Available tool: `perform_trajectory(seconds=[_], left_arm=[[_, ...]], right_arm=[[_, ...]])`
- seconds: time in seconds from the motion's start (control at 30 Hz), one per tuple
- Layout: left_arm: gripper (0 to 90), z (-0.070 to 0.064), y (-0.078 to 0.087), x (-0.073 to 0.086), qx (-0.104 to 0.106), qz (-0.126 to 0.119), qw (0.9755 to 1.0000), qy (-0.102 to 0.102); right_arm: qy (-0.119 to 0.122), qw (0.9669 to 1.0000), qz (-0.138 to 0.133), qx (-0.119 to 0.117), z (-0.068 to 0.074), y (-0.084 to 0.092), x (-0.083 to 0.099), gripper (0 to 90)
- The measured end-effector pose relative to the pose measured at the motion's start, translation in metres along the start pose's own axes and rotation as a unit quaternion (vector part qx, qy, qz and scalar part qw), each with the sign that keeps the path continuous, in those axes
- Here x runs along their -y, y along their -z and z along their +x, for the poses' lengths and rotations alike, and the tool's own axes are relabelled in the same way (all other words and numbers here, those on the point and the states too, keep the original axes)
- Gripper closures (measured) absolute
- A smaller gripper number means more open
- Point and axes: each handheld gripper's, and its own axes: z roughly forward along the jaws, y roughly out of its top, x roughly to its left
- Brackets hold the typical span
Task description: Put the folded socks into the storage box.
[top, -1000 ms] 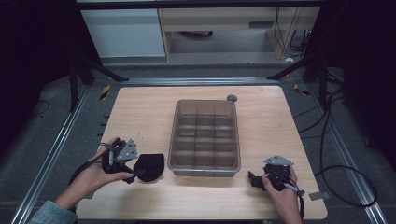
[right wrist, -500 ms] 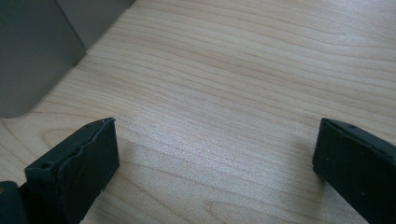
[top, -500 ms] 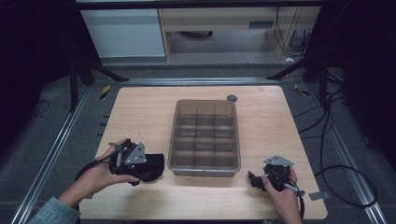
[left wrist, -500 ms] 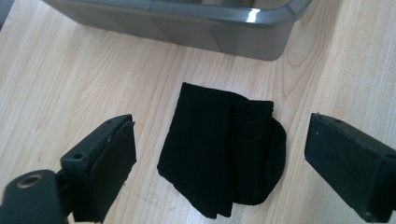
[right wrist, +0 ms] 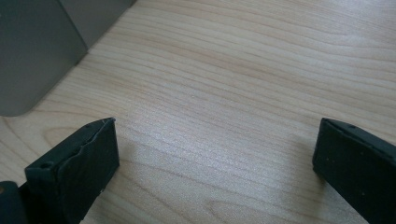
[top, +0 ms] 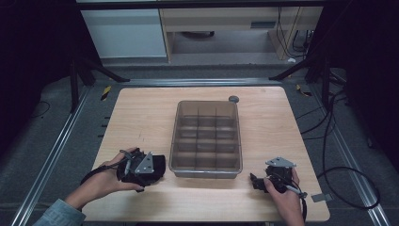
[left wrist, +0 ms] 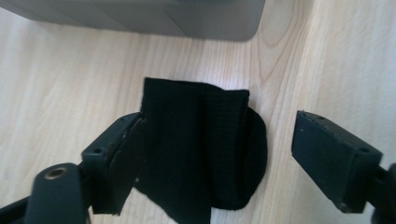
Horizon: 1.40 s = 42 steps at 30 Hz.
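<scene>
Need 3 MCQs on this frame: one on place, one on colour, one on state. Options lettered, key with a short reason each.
1. Where does the black cloth lie?
A. In a bin compartment
B. On the table, between the left gripper's jaws
C. Beside the right gripper

2. What colour is the small round thing by the bin's far edge?
A. Grey
B. Red
C. Yellow

3. How do the right gripper's jaws stand?
A. Shut on the cloth
B. Shut on nothing
C. Open over bare wood

Key: 1 B, the left gripper view shows the cloth on the table between its open jaws, near the divided bin. 2 A, the high view shows it grey. 3 C, the right gripper view shows its jaws apart, wood between them.
</scene>
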Motion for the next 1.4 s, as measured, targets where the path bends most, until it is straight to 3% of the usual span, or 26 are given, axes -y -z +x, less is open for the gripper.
perform_trajectory(seconds=[0.17,0.4,0.67,1.03,1.2,1.3,1.4], left_arm=[[11.5,0.004,-0.021,0.005,0.009,0.010,0.9998,0.013],[13.4,0.006,-0.030,0.012,0.023,0.026,0.9992,0.017],[25.3,0.011,-0.037,0.016,0.034,0.028,0.9988,0.022],[56.4,0.022,-0.036,0.018,0.030,0.021,0.9982,0.047],[61.7,0.027,-0.035,0.019,0.041,0.015,0.9973,0.059],[62.8,0.032,-0.031,0.022,0.047,0.005,0.9954,0.082],[63.0,0.034,-0.027,0.024,0.049,-0.002,0.9948,0.090]], right_arm=[[0.000,1.0000,0.000,0.000,0.000,0.000,0.000,0.7],[0.000,1.0000,0.000,0.000,0.000,0.000,0.000,0.7],[0.000,1.0000,0.000,0.000,0.000,0.000,0.000,0.7],[0.001,1.0000,0.001,-0.001,0.000,0.000,0.000,0.7],[0.001,1.0000,0.000,-0.001,0.000,0.000,0.000,0.7],[0.002,1.0000,0.001,-0.001,0.000,0.000,0.000,0.6],[0.002,1.0000,0.000,-0.001,0.000,0.000,0.000,0.6]])
